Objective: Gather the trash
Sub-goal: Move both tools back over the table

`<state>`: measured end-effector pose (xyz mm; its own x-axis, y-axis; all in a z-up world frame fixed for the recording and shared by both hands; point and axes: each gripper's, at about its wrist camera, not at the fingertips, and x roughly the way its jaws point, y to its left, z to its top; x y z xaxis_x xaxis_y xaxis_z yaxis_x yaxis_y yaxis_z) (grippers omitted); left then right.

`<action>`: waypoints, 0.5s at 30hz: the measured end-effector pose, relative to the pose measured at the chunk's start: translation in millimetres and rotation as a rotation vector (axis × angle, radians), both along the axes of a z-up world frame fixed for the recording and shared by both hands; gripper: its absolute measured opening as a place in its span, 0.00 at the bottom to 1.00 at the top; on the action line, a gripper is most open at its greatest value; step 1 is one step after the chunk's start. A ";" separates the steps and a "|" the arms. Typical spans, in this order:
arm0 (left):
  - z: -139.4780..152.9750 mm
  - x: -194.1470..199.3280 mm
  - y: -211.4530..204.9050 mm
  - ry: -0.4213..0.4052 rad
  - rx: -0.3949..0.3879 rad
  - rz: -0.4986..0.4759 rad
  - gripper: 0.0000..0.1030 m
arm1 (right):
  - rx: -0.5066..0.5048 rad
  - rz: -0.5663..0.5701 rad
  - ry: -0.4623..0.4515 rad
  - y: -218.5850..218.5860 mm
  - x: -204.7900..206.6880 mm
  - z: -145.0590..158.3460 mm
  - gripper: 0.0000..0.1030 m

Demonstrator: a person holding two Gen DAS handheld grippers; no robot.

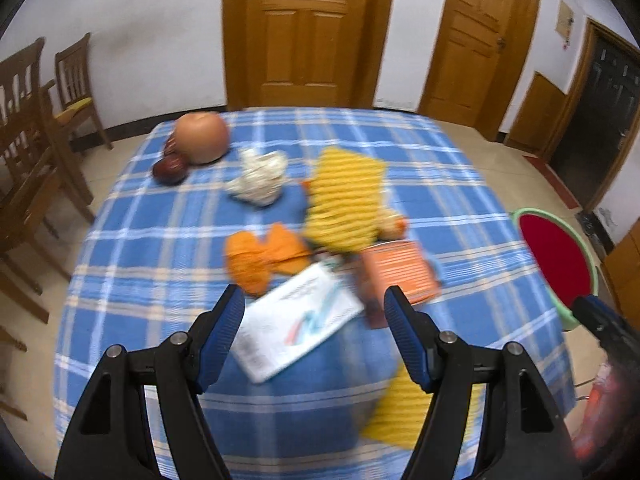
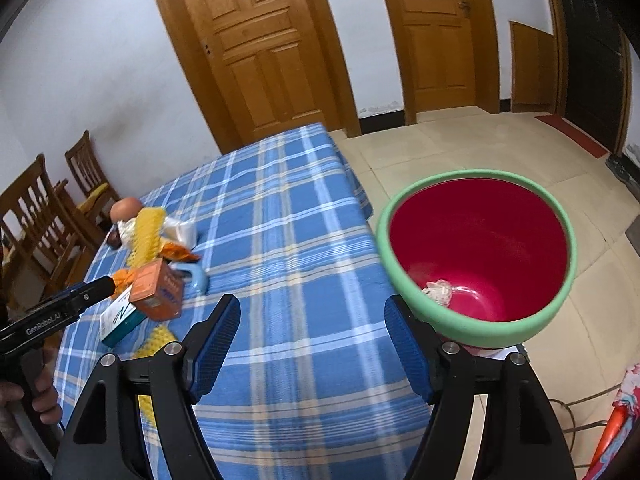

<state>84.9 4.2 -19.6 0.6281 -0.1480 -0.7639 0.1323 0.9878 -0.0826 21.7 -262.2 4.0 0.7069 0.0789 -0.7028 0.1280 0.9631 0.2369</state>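
My left gripper (image 1: 316, 312) is open above a white box (image 1: 296, 320) on the blue checked tablecloth (image 1: 160, 216). Beside the box lie an orange box (image 1: 400, 272), orange peel (image 1: 260, 260), a yellow foam sheet (image 1: 344, 200) and a crumpled white tissue (image 1: 260, 178). My right gripper (image 2: 312, 328) is open and empty over the table's right edge, next to a red bin with a green rim (image 2: 480, 248). A crumpled tissue (image 2: 439, 291) lies inside the bin. The left gripper (image 2: 80, 300) shows in the right wrist view over the orange box (image 2: 158, 290).
An apple (image 1: 202, 136) and dark red fruits (image 1: 170, 168) sit at the table's far left. Wooden chairs (image 1: 36, 128) stand to the left. The bin (image 1: 556, 256) stands off the table's right side on a tiled floor (image 2: 500, 144). Wooden doors (image 1: 304, 28) are behind.
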 end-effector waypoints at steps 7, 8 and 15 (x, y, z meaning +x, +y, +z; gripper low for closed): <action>-24.0 10.7 26.3 0.049 0.026 0.015 0.70 | -0.003 0.016 0.040 20.3 4.7 -9.1 0.74; -25.2 11.3 27.2 0.052 0.027 0.010 0.70 | -0.005 0.016 0.045 22.6 5.2 -10.2 0.75; -35.2 17.3 19.2 0.069 0.057 -0.061 0.74 | -0.017 0.008 0.062 30.5 7.5 -14.1 0.78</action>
<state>102.2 23.4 -54.8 0.5651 -0.1393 -0.8132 0.1886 0.9814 -0.0371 29.3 -231.7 -10.1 0.6616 0.0720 -0.7464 0.1338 0.9681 0.2119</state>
